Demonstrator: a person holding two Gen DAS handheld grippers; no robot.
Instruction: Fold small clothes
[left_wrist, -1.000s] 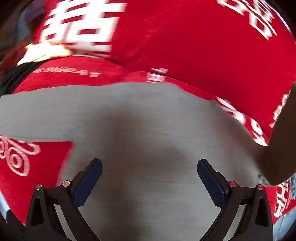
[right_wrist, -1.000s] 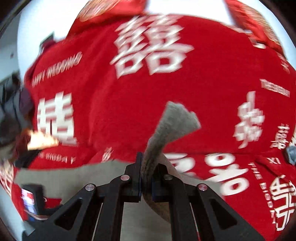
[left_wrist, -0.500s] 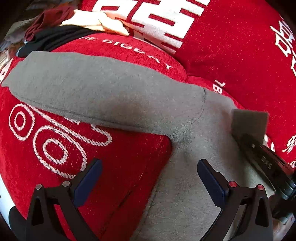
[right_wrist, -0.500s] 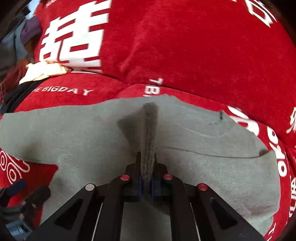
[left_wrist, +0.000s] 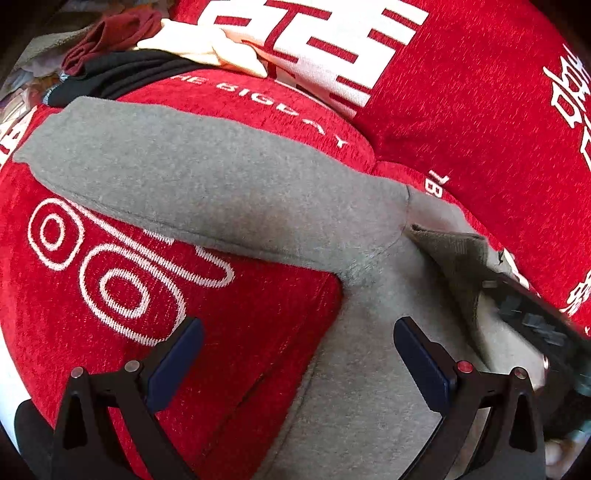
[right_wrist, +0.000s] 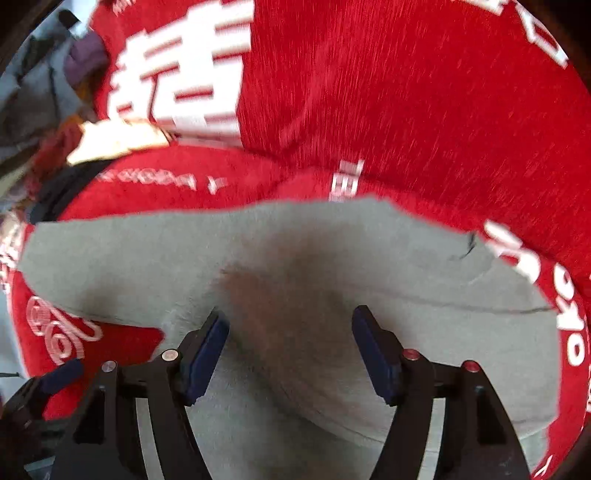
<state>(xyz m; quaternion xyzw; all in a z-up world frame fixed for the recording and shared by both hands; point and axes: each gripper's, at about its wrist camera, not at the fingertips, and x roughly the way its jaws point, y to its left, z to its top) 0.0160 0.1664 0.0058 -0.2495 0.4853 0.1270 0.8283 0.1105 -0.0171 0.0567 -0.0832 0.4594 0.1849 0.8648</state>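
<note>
A grey long-sleeved garment (left_wrist: 229, 192) lies flat on a red sofa cover, one sleeve stretched to the upper left; it also shows in the right wrist view (right_wrist: 295, 266). My left gripper (left_wrist: 295, 354) is open and empty, hovering over the armpit and lower edge of the garment. My right gripper (right_wrist: 290, 343) is open and empty just above the grey cloth. The right gripper's black body shows at the right edge of the left wrist view (left_wrist: 535, 325), beside a folded-over grey flap (left_wrist: 454, 251).
The red sofa cover (left_wrist: 461, 92) with white lettering runs up a back cushion behind the garment. A pile of other clothes, dark red (left_wrist: 110, 33), black (left_wrist: 110, 77) and cream (left_wrist: 207, 51), lies at the far left.
My right gripper has opened and let go of the grey cloth it held pinched upright; that cloth now lies down on the garment. The left gripper moved slightly closer.
</note>
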